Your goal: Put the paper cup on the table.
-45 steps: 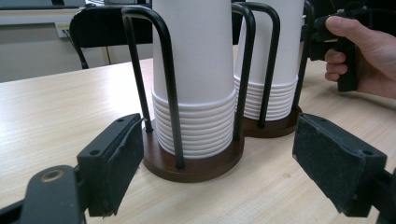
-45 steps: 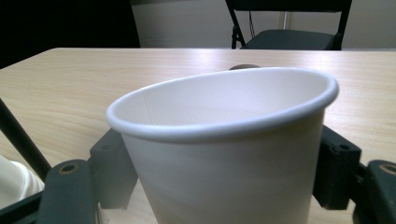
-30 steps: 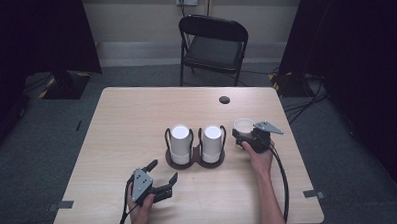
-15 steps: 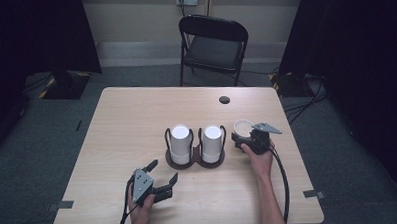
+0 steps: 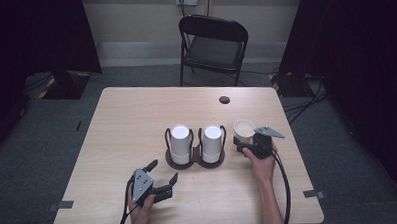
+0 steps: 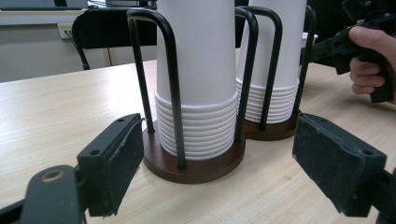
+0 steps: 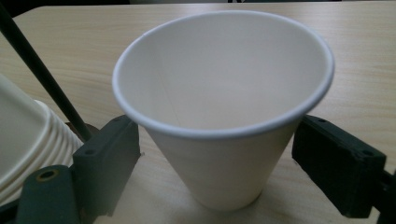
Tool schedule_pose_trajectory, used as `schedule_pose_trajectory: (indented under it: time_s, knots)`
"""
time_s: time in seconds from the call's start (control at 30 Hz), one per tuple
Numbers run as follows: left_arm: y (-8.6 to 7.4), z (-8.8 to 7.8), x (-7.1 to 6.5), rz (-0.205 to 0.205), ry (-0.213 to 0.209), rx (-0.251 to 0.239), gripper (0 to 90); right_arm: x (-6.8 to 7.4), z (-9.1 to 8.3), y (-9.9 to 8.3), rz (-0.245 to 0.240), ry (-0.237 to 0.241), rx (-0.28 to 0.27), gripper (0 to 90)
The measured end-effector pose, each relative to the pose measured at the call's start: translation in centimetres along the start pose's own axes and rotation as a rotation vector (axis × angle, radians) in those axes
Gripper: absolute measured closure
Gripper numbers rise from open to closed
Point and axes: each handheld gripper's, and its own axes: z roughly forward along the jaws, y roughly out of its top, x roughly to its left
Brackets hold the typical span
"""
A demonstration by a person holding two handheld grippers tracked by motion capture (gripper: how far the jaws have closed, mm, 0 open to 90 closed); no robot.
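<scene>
The cup (image 5: 244,129) stands upright on the table (image 5: 131,119), just to the right of the holder (image 5: 196,162), mouth up and empty. The right gripper (image 5: 245,140) is around it. In the right gripper view the jaws sit on both sides of the cup (image 7: 224,116), low on its wall, and they are apart: the left jaw is very near the wall or just touching it, the right jaw has a clear gap. So the cup is not clamped.

The holder has two wire cages on a dark base, and each cage keeps a stack (image 5: 180,142) of white cups turned mouth down. The second stack (image 5: 212,141) is beside the first, nearer to the single cup.

The left gripper (image 5: 164,180) waits near the front edge of the table, well apart from the holder, its jaws wide apart and pointing to the stacks (image 6: 201,93).

I judge the step is either the taking or the releasing of the single cup; the pictures do not decide which. If it is the taking, the next move calls for a gentle closing, because thin paper bends easily, and then a straight lift. The cage wire (image 7: 42,74) is near the left jaw, so the gripper should not swing to that side.
</scene>
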Motion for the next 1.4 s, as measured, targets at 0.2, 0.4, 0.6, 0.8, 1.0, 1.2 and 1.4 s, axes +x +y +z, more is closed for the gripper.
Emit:
schedule_pose_trajectory:
  time_s: [0.2,0.4,0.6,0.8,1.0,1.2,1.4]
  knots:
    - [0.0,0.0,0.0,0.005,0.002,0.001,16.5,0.1,-1.1,-0.6,0.021,-0.005,-0.011,14.5]
    - [0.0,0.0,-0.1,0.003,0.009,0.002,16.5,0.6,-2.3,-1.1,0.037,-0.012,-0.044,14.6]
    - [0.1,0.3,-0.4,0.02,0.049,0.033,18.4,1.3,-3.7,-1.2,0.044,-0.016,-0.08,14.9]
    - [0.1,0.3,-0.3,0.009,0.049,0.029,18.3,2.2,-5.0,-1.6,0.032,-0.008,-0.106,14.9]
    - [0.1,0.3,-0.1,-0.006,0.045,0.035,18.3,3.1,-6.4,-2.2,0.023,-0.002,-0.155,14.2]
    - [0.1,0.2,-0.1,-0.023,0.052,0.031,16.0,4.7,-7.6,-2.3,-0.016,0.017,-0.195,13.6]
    - [0.1,0.1,-0.1,-0.02,0.052,0.03,16.0,6.0,-8.5,-2.9,-0.035,0.047,-0.215,13.6]
